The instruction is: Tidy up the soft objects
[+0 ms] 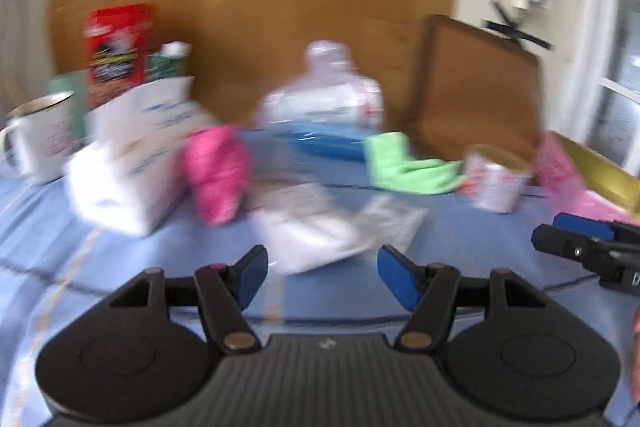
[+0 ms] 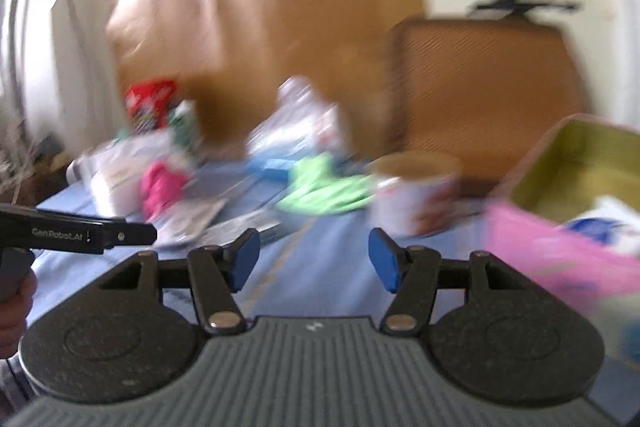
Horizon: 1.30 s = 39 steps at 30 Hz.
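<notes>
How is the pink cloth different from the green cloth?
The pink cloth is bunched up into a tall lump, while the green cloth lies spread out low and flat. The pink cloth sits next to the white tissue pack, and the green cloth sits by the paper cup. The pink one looks speckled, though blur makes that unsure; the green one looks plain. Both are soft cloths resting on the blue tablecloth.

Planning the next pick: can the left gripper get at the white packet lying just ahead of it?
Probably yes. The left gripper is open and empty, the white packet lies flat on the blue cloth straight ahead, and nothing stands between them.
</notes>
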Motion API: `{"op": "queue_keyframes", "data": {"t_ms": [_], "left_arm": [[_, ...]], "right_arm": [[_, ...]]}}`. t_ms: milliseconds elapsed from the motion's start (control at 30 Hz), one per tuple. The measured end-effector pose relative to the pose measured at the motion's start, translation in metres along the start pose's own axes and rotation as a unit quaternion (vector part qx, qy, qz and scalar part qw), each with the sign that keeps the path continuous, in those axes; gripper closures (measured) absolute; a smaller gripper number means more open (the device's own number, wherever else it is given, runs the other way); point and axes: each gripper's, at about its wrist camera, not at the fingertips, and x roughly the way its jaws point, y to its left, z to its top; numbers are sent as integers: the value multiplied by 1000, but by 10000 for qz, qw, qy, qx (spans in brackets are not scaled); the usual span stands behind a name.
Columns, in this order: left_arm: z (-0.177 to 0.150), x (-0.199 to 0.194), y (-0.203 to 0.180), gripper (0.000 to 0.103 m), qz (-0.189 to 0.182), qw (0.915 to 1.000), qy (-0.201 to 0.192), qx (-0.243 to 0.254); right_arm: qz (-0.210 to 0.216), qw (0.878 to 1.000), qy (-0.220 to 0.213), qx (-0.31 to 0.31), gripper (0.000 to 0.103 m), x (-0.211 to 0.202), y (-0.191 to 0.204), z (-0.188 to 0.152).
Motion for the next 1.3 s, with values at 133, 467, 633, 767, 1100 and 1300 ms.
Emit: {"op": "queue_keyframes", "data": {"t_ms": [133, 467, 633, 767, 1100, 1300], "left_arm": [[-7, 4, 26, 41, 6, 9989, -51, -464], [-13, -10, 70, 37, -200, 9822, -643, -1754], [-13, -10, 66, 35, -223, 9845, -688, -1597], [-14, -12, 61, 31, -210, 9863, -755, -1455], [-13, -4, 54, 29, -350, 9909, -463, -1216], [-12, 0, 42, 25, -534, 9948, -210, -841]], "right_arm": [[342, 9987, 377, 57, 40, 40, 25, 15], [874, 9866, 1010, -933, 24, 109, 106, 20], [806, 9789, 1148, -1485, 9, 136, 125, 14], [891, 9795, 1188, -1362, 21, 138, 119, 17], [957, 9819, 1073, -1228, 53, 70, 99, -1], [869, 9863, 971, -1008, 53, 11, 84, -28]]}}
